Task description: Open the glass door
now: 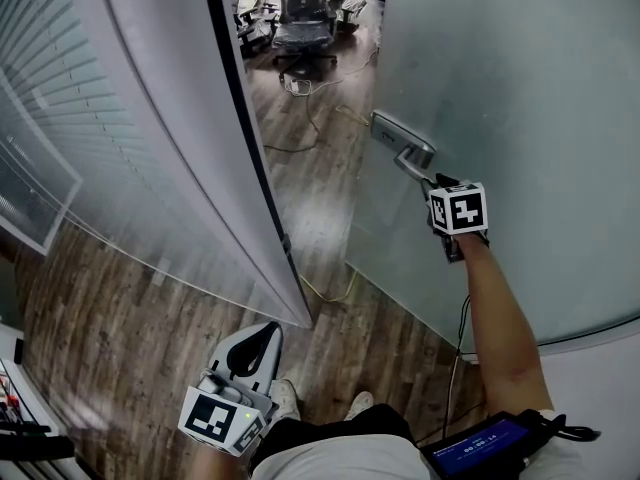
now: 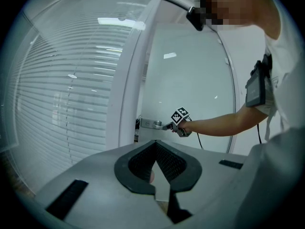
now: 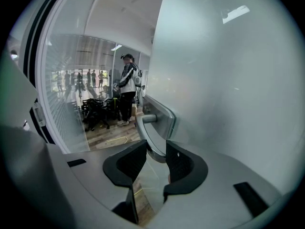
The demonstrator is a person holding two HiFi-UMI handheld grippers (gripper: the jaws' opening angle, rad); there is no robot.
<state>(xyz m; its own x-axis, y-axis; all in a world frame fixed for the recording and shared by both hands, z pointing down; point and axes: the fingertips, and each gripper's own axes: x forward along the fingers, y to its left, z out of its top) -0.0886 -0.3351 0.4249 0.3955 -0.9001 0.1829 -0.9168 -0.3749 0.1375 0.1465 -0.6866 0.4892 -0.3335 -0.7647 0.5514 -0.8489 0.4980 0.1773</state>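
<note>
The frosted glass door (image 1: 510,78) stands ajar, with a gap showing the room beyond. Its metal lever handle (image 1: 398,144) sits at the door's free edge. My right gripper (image 1: 430,180) reaches it with an outstretched arm and is shut on the lever's end. In the right gripper view the handle (image 3: 153,130) runs down between the two dark pads of the right gripper (image 3: 156,152). My left gripper (image 1: 262,336) hangs low by my hip, shut, holding nothing. The left gripper (image 2: 156,144) looks toward the handle (image 2: 150,124) and the right gripper (image 2: 169,126) from a distance.
A fixed glass wall with blinds (image 1: 120,158) and a dark door frame (image 1: 245,118) bound the gap on the left. Beyond the gap are office chairs (image 1: 303,18) and a cable (image 1: 310,118) on the wood floor. A person (image 3: 127,92) stands beyond the glass.
</note>
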